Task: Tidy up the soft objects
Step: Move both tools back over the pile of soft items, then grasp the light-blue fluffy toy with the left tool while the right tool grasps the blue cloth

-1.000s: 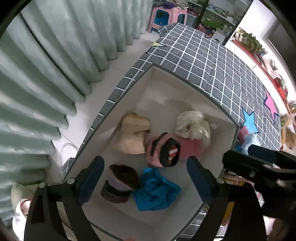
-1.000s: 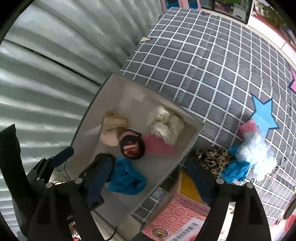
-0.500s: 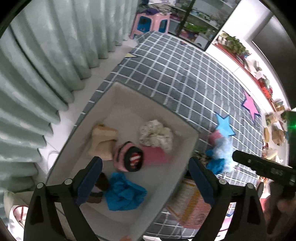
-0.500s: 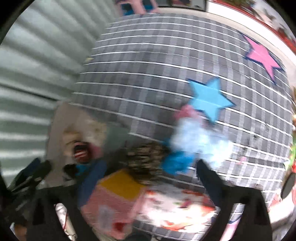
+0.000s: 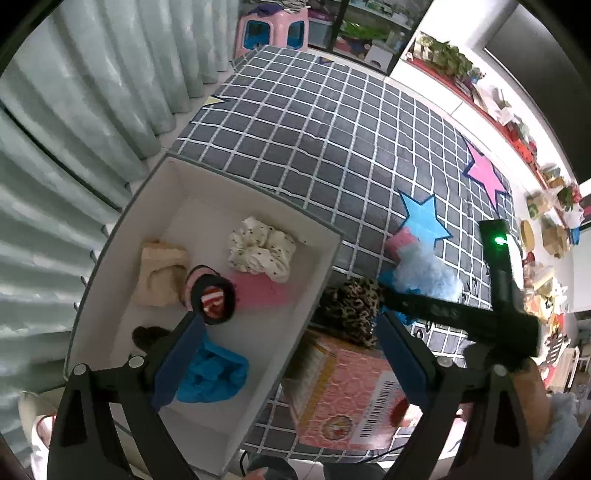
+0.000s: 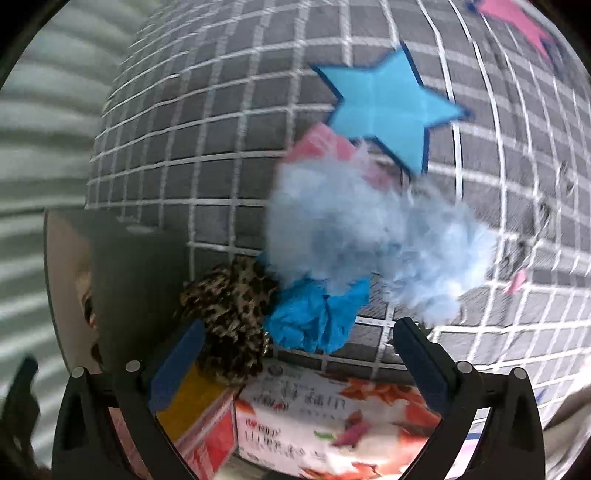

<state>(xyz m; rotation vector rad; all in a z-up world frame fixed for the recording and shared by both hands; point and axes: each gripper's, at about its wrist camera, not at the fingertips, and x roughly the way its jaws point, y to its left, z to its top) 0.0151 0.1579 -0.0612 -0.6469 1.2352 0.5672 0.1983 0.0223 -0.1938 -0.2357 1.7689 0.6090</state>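
A white box (image 5: 325, 258) holds a cream spotted scrunchie (image 5: 258, 251), a beige piece (image 5: 159, 273), a pink roll with a black and red end (image 5: 214, 295), a blue cloth (image 5: 214, 373) and a brown item (image 5: 147, 334). Right of the box lie a leopard scrunchie (image 6: 232, 302), a blue scrunchie (image 6: 317, 317), a pale blue fluffy piece (image 6: 369, 229) and a pink piece (image 6: 317, 144). My right gripper (image 6: 299, 325) hangs wide open above the blue scrunchie, touching nothing. My left gripper (image 5: 290, 321) is open and empty above the box's right wall.
A pink carton (image 5: 347, 391) lies at the table's near edge, next to the leopard scrunchie (image 5: 354, 306). The grey checked cloth carries a blue star (image 6: 384, 99) and a pink star (image 5: 484, 173). Curtains hang on the left; a pink stool (image 5: 273, 26) stands beyond the table.
My right gripper swung from over the box to the right and down above the soft pile, its jaws spreading wider. My left gripper drifted right, bringing more of the table into view.
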